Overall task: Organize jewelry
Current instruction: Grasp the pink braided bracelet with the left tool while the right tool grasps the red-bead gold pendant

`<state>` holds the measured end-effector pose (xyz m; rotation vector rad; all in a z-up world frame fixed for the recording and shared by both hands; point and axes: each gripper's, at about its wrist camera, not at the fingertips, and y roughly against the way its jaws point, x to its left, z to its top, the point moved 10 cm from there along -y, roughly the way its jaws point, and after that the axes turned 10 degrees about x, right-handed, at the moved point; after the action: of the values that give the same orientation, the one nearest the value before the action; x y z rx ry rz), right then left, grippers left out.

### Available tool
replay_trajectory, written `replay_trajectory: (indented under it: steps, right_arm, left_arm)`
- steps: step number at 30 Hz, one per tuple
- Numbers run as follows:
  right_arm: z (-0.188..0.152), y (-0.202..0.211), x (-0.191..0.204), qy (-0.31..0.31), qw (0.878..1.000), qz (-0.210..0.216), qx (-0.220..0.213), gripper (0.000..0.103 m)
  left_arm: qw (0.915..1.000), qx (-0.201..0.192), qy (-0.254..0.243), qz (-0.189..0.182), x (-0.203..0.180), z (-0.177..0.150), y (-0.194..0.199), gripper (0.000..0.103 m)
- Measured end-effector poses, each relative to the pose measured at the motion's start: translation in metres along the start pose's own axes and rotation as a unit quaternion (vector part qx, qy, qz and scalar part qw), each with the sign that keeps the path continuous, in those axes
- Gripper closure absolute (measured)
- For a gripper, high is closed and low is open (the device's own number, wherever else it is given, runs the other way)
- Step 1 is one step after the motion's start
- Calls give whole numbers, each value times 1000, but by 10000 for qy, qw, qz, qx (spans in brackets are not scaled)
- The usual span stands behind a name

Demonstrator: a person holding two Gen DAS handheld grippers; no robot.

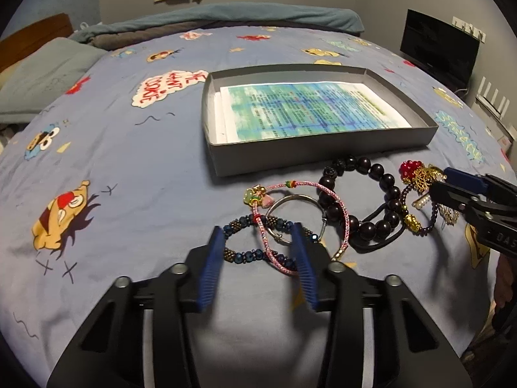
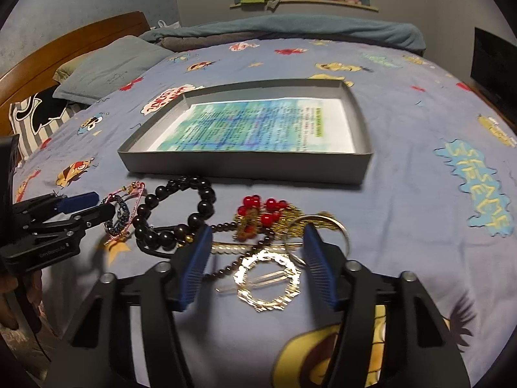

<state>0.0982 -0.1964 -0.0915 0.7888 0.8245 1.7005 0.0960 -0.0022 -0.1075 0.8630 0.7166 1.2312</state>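
Heaped on the blue cartoon-print bedspread [image 1: 135, 174], just in front of the near wall of the grey tray [image 1: 206, 148]: a tangle of jewelry. In the left wrist view, nearest that wall, a dark wooden bead bracelet [image 1: 384, 181]; on the side of it away from the tray, a silver ring bangle [image 1: 295, 218], a pink woven cord bracelet [image 1: 339, 207] looped over it, and a dark blue beaded bracelet [image 1: 255, 253] under the cord. To the right of the wooden beads, a red berry cluster [image 1: 412, 168] touching a gold filigree piece [image 1: 425, 177], with a thin purple bead strand [image 1: 428, 223] and a black elastic band [image 1: 381, 236] beside them.

Left gripper [image 1: 260, 232] spread wide, blue pads either side of the blue beaded bracelet and the cord, holding nothing. Right gripper [image 2: 257, 232] also spread wide and holding nothing, low over the right end of the heap; between its pads in the right wrist view a gold ring-shaped brooch [image 2: 266, 283] with a gold hair clip [image 2: 258, 283] across it, the red berry cluster [image 2: 263, 210] farther toward the tray.

Inside the tray only a printed blue-green sheet [image 1: 307, 106], lying flat. Beyond the tray, a rolled teal blanket [image 1: 226, 16] along the far edge of the bed; to its left a grey pillow [image 1: 42, 77] and wooden headboard [image 2: 64, 45]; to its right a dark monitor [image 1: 436, 48].
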Motion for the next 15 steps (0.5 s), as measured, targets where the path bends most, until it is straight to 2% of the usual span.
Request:
replay_trajectory:
  steps: [5, 12, 15]
  right_arm:
    - [2, -3, 3, -25, 10000, 54, -4, 61]
    - [2, -4, 0, -82, 9999, 118, 14, 70]
    - [3, -3, 2, -71, 9998, 164, 19, 78]
  left_arm:
    - [9994, 128, 44, -333, -4, -2, -6, 78]
    - [9992, 175, 78, -360, -3, 0, -13, 81]
    - [9991, 194, 38, -373, -5, 0, -14, 90]
